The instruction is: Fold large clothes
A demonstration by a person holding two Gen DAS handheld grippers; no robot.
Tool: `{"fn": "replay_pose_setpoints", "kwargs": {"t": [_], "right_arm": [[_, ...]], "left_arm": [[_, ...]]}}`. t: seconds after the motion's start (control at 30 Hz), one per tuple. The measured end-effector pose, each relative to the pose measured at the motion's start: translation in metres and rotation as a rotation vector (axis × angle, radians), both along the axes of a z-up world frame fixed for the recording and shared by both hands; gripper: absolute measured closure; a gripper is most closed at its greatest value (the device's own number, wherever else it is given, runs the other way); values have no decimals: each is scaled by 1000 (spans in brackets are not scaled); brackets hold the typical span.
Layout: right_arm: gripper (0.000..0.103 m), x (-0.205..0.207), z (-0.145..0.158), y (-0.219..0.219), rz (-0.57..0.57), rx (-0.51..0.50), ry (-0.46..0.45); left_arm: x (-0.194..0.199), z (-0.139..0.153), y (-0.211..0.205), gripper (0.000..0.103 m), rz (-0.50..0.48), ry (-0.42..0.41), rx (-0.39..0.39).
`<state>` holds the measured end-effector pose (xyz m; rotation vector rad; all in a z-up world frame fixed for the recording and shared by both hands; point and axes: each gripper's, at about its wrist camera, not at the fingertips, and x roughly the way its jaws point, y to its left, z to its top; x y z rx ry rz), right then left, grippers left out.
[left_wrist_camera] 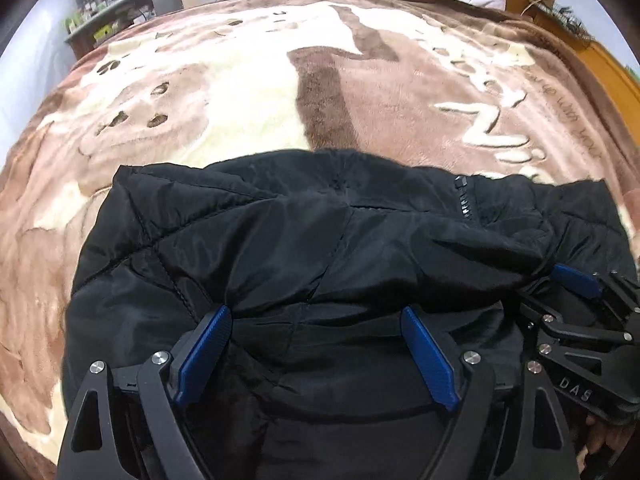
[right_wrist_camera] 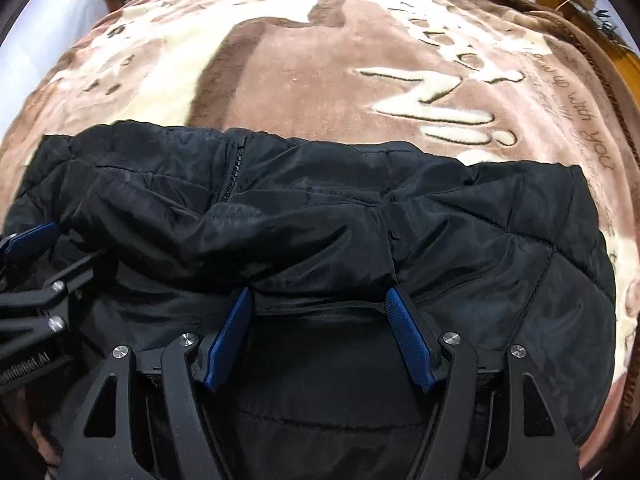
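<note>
Black quilted padded jacket [left_wrist_camera: 312, 240] lies bunched on the brown-and-cream plush blanket [left_wrist_camera: 248, 92] covering the bed, near edge of the bed, zipper [left_wrist_camera: 462, 196] showing at the far fold. A rolled ridge of fabric runs across in front of both tools.

Step in hand, as I judge it: taking the near folded edge with both tools to carry it over or flatten it. To do it well: both tools should bite the same layer at matching height, pinch the full thickness of the padded edge and not only the slippery outer shell, then lift together and move evenly so the fold stays straight. Puffy fill will spring back, so press down after laying. Keep the zipper from catching under the fold.

Left tool [left_wrist_camera: 316, 312]: fingers spread wide, blue pads [left_wrist_camera: 204, 356] apart with fabric lying between them; tips touch or sit just under the ridge of the jacket. Nothing pinched, so released.

Right tool [right_wrist_camera: 320, 296]: same, spread wide, blue pads [right_wrist_camera: 410, 340] either side of a stretch of jacket, tips against the ridge, not clenched on anything.

The two tools sit side by side, near each other; each shows at the edge of the other's view.
</note>
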<state>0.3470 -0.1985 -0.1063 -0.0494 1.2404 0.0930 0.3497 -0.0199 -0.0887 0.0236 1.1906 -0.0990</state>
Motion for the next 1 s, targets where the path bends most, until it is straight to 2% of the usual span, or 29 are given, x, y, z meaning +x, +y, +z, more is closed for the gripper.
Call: {"fn": "replay_pose_setpoints", "kwargs": {"t": [0.07,0.13,0.23,0.3,0.37,0.5,0.67,0.8,0.87,0.97,1.0], "right_arm": [[40,-8,20,-16,-7,65,-10],[42,-24,47,-36,-22,77,-72],[42,-42,66,-66,-55,-45,-151],[42,-43,53,-82,-64,-74,-104],[41,-39,31,-93,-55,-26,-56],[39,-34,2,-97,-110,16,-47],[39,-30,-3,-97,-118,21,-45],[38,-44,27,-111,-102,74,-79],[37,-63,49,-124,-112,131,-145],[36,-88,69,-149,-144,191,-191],[30,-95,72,-157,-149,206,-193]], "left_arm": [[-7,14,11,30,-14,-14,-15],[-12,23,23,35,-16,-34,23],[-17,28,45,35,16,-72,84],[-15,19,57,34,27,-46,48],[-13,13,60,34,37,-51,25],[-8,0,57,33,70,-54,10],[-5,-4,59,32,59,-44,9],[-19,20,64,32,18,-57,-20],[-33,33,73,29,-21,-75,-42],[-56,48,101,21,5,-109,-79],[-60,50,109,18,14,-113,-102]]}}
